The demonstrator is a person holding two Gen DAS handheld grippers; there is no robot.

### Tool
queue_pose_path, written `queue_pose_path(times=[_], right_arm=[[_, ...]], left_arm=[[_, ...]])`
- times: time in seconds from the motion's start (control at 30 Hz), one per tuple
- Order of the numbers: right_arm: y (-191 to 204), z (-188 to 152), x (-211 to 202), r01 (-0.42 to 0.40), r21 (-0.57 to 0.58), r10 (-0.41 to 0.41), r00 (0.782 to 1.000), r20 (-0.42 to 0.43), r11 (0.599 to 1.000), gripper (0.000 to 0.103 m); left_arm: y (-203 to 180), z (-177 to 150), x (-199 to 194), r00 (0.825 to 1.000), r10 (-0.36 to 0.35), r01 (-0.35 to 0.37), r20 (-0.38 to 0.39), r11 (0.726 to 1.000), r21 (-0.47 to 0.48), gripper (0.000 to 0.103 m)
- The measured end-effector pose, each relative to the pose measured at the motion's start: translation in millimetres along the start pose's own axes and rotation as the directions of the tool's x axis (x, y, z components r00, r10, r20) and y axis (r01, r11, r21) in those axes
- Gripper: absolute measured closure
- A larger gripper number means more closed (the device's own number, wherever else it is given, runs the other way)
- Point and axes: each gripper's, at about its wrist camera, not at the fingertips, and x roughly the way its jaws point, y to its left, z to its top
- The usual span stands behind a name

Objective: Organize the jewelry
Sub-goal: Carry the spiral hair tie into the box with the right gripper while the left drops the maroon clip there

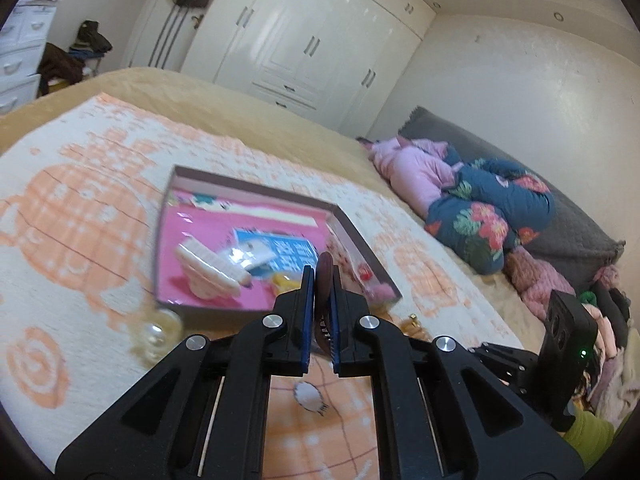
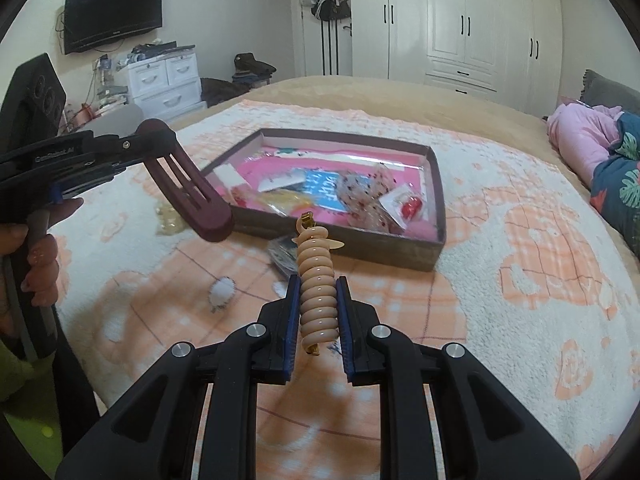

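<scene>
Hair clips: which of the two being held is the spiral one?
The beige spiral clip in the right gripper. The left gripper holds a flat, slotted maroon clip instead.

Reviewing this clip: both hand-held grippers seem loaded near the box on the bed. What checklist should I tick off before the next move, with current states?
1. Left hand-held gripper shut on dark maroon hair clip: ok.
2. Right hand-held gripper shut on beige spiral hair clip: ok.
3. Open box within view of both cameras: ok.
4. Free pink floor space inside box: ok, left part bare.
5. Items still outside: pearl piece beside box: not ok.
6. Grip firmness: cannot tell.
</scene>
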Motion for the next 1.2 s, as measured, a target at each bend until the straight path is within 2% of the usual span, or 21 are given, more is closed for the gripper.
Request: queue_pose_path(times=[0.5,0.83,1.2], right_arm=[[19.0,43.4,6.9,0.009,-0.021,-0.007,0.998,0.064,1.0,0.086],[12.1,69.8,18.8,0.044,-0.007,-0.043,0.995,0.087,0.999,0.086],[-12.0,84.0,22.3,0.108,0.025,-0.11,0.988,0.104,0.994,0.086]], left_arm=[[44.5,27.6,-29.9,0.99,0.081,-0.074,0.118,0.995,-0.063,0.101],[62.3,41.3,-26.5,0.985,0.097,-0.087,0.142,0.993,-0.076,0.101],[59.2,55.6,-5.4,0.989,0.068,-0.062,0.13,0.997,-0.054,0.101]])
